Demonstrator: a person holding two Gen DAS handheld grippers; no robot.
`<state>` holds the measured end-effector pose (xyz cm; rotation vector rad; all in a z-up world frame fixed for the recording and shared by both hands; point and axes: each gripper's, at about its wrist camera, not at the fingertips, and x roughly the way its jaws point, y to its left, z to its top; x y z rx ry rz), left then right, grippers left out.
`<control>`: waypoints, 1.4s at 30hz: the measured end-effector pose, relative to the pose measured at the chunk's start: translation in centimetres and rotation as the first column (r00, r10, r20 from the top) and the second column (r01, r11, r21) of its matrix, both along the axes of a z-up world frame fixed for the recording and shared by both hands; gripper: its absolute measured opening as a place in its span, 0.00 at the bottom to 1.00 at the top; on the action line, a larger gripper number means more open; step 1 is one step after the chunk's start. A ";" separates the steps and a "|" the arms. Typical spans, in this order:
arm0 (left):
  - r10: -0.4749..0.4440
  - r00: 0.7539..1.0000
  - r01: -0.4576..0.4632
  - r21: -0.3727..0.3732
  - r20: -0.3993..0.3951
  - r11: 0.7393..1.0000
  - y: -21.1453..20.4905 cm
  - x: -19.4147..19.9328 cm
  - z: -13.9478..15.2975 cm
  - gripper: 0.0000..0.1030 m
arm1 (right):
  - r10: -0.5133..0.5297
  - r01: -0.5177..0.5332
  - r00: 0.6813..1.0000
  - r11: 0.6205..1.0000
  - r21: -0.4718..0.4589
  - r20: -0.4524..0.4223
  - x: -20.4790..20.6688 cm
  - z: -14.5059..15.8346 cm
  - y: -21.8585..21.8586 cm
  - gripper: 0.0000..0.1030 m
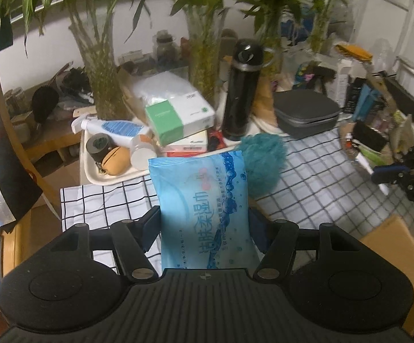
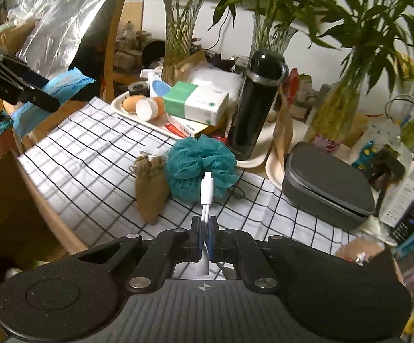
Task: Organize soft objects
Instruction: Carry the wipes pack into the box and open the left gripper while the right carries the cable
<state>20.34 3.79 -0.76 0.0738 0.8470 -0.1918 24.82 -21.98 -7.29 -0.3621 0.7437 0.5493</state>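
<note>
**A:** Starting at the left, what worried you?

**B:** The left gripper [image 1: 204,223] had its fingers about half spread and pressed against the sides of the blue wet-wipe pack [image 1: 204,200], which stood up between them, lifted clear of the checked cloth [image 1: 106,200] on the desk. The pack is soft and slick. It looked to me as if a squeeze that low on it could let the top flop or the whole pack slide out, perhaps onto the cream tray [image 1: 92,171] just beyond.

**A:** And further right?

**B:** On the cloth lay the burlap pouch [image 2: 152,188], touching the teal bath pouf [image 2: 201,165], neither held. The pouf sat just beside the black flask [image 2: 255,105]. Reaching for the pouf carelessly could have tipped that tall flask, I judged.

**A:** The right gripper?

**B:** The right gripper [image 2: 205,228] had its fingers all but closed on a thin white cable [image 2: 208,191], whose plug end stuck out ahead over the pouf. A cable so thin might have twisted or slipped free, or snagged in the pouf's mesh.

**A:** Anything beyond that?

**B:** The grey zip case [image 2: 327,183] lay close on the right, leaving little room to set things down.
</note>
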 end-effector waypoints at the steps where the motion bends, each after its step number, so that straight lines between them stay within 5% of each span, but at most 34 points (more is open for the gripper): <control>1: -0.005 1.000 0.005 -0.003 0.004 1.000 -0.1 -0.4 0.4 0.61 | -0.005 0.005 1.000 1.000 0.008 -0.003 -0.6 0.4 0.0 0.06; 13: -0.082 0.996 0.080 -0.084 -0.025 0.993 -1.4 -5.8 3.3 0.61 | 0.027 -0.027 0.998 1.000 -0.007 0.063 -7.6 3.4 0.9 0.06; 26: -0.208 0.968 0.173 -0.223 -0.144 0.959 -4.1 -8.2 0.8 0.68 | 0.035 -0.040 0.996 0.997 0.068 0.077 -12.2 5.9 0.0 0.06; 30: -0.185 0.979 0.170 -0.166 -0.083 0.971 -4.2 -9.5 0.9 0.76 | 0.045 -0.049 0.997 0.996 0.074 0.059 -13.4 5.2 0.2 0.06; 42: -0.085 0.996 0.084 -0.086 -0.007 0.993 -2.4 -12.9 1.4 0.76 | 0.045 -0.045 0.999 0.992 0.116 0.005 -15.8 3.8 0.0 0.06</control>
